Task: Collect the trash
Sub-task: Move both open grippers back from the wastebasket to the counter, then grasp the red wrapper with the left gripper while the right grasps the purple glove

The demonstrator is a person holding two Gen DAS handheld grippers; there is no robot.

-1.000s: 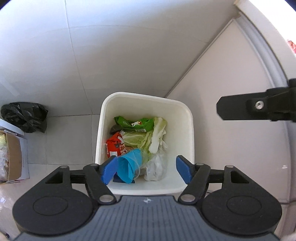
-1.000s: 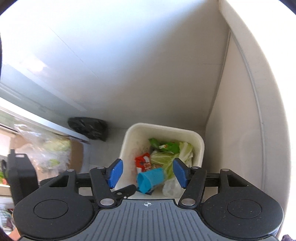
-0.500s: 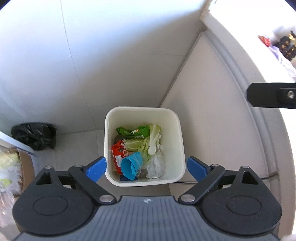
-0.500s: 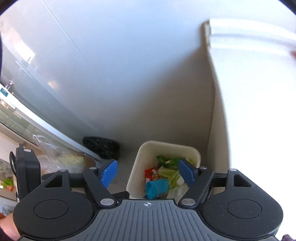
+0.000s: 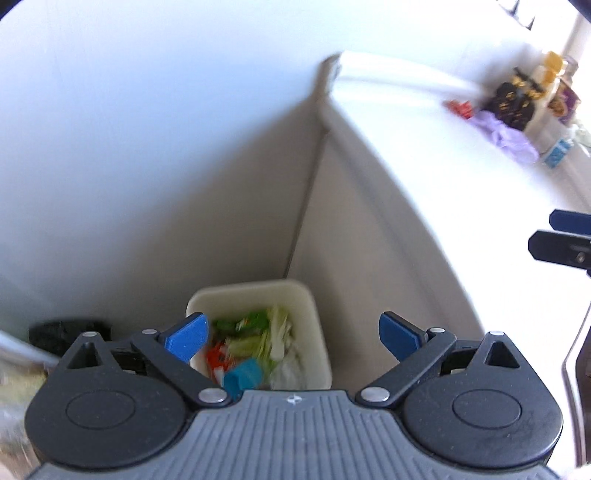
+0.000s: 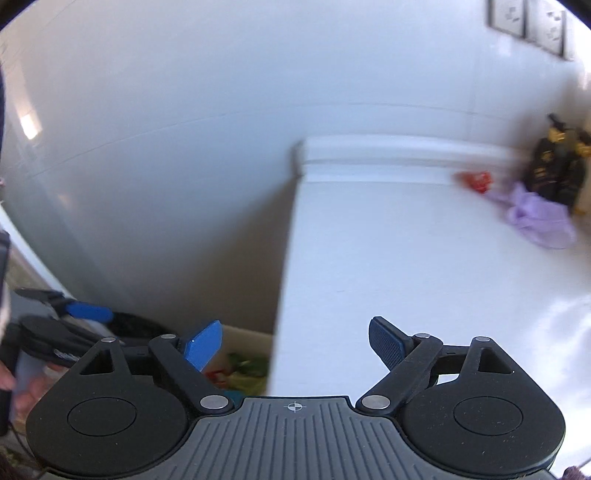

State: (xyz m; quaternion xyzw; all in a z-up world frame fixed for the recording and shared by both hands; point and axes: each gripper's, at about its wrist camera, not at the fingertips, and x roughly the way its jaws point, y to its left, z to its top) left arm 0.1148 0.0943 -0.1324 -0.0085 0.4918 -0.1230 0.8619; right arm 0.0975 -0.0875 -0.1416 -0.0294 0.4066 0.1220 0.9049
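A cream trash bin (image 5: 317, 332) stands on the floor in the corner beside a white counter. It holds a blue cup (image 5: 242, 373), a green wrapper (image 5: 243, 321), lettuce leaves and a red wrapper (image 5: 216, 360). My left gripper (image 5: 293, 332) hangs high above the bin, its jaws opening with nothing between them. My right gripper (image 6: 295, 341) is at the counter's left edge, jaws also opening and empty. On the countertop lie a purple bag (image 6: 535, 218) and a red wrapper (image 6: 474, 181). Only a corner of the bin (image 6: 243, 336) shows in the right wrist view.
Dark bottles (image 6: 554, 170) stand at the counter's far right behind the purple bag. A black bag (image 5: 66, 332) lies on the floor left of the bin. Wall sockets (image 6: 528, 22) sit above the counter. A hand (image 6: 29, 395) holds the left gripper (image 6: 74, 314).
Both grippers rose away from the bin and spread their jaws wider. The right one swung right, so the countertop fills its view. The blue cup stays in the bin.
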